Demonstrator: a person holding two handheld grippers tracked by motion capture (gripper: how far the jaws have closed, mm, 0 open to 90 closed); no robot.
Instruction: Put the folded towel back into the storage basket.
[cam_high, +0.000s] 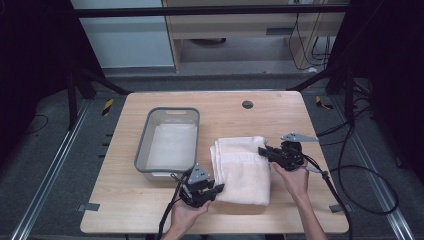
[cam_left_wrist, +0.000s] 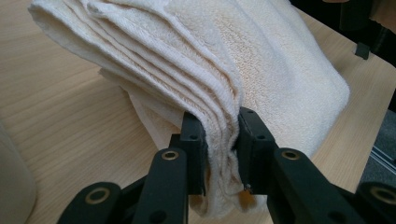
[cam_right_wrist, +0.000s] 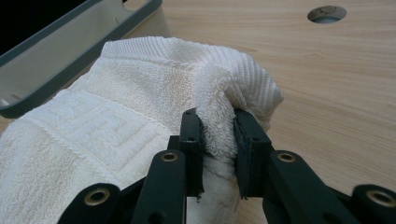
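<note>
Terrycloth towel (cam_high: 242, 167), folded thick, is clamped by left claw (cam_high: 216, 189) and right claw (cam_high: 263, 150).

folded cream towel (cam_high: 243, 170) on wooden table (cam_high: 150, 210)

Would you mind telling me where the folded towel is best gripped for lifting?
Grip the folded towel at two opposite corners, coming in level from its sides: the stacked layers there bunch into a thin edge that jaws can span. The left gripper and right gripper are pinched on it that way.
</note>
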